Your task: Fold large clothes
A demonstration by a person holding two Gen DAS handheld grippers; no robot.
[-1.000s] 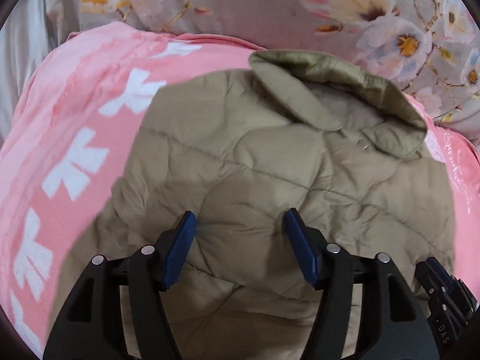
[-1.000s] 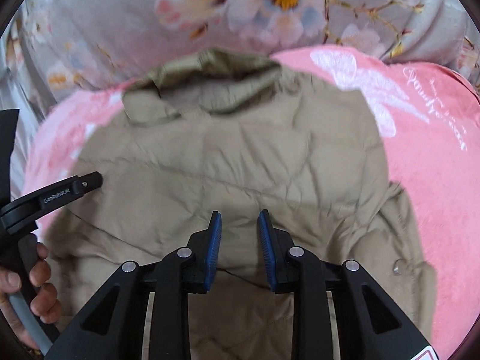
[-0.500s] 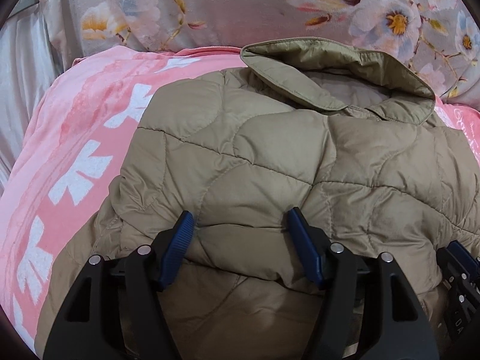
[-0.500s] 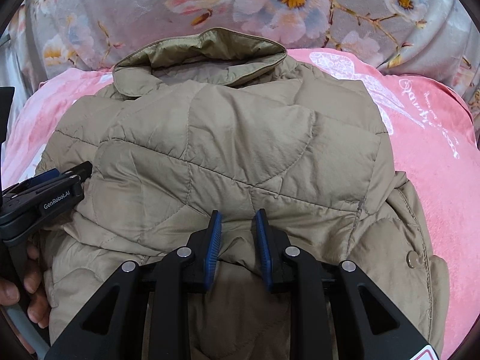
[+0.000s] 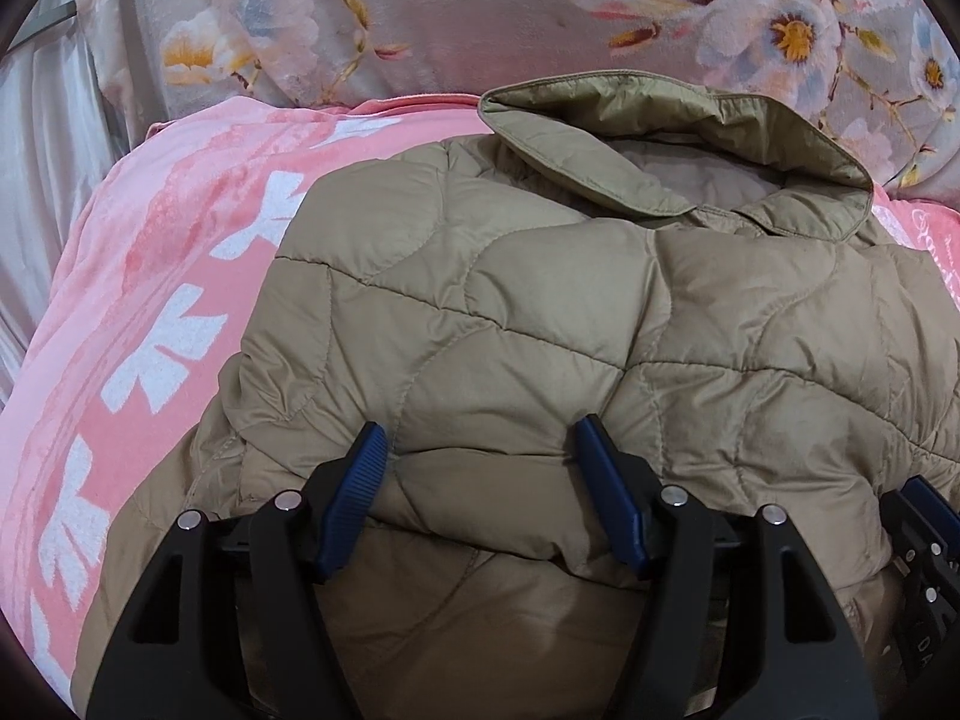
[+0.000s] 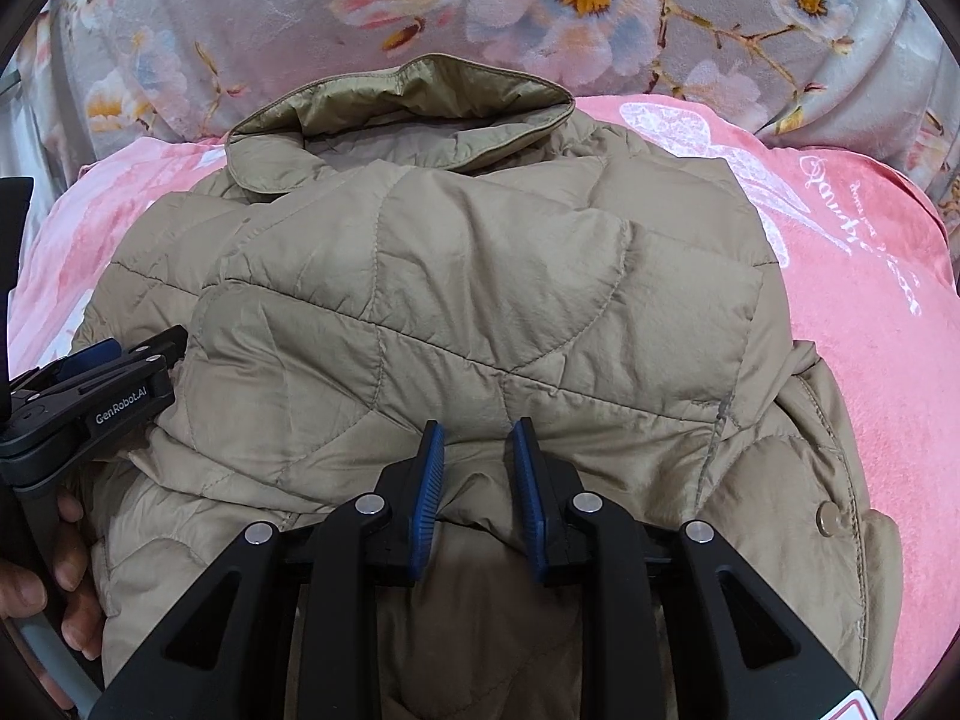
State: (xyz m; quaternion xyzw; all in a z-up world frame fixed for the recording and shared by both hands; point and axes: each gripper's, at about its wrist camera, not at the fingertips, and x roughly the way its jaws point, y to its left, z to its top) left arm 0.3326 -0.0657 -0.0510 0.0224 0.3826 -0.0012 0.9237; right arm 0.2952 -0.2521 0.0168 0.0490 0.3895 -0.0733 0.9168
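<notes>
On the left, the left tool [image 5: 477, 450] holds a thick fold of the tan quilted jacket [image 5: 540, 312] between its widely spread pads. The jacket lies folded on a pink blanket [image 5: 150, 324], collar [image 6: 408, 102] toward a floral cover [image 6: 300, 12]. At right, the right tool [image 6: 477, 450] pinches a narrower bunch of the same folded edge.

Both wrist cams close, angled down, share jacket [image 5: 540, 330].

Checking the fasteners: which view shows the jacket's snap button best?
The right wrist view: the snap button sits plainly on the jacket edge at lower right. The left wrist view shows no snap.
</notes>
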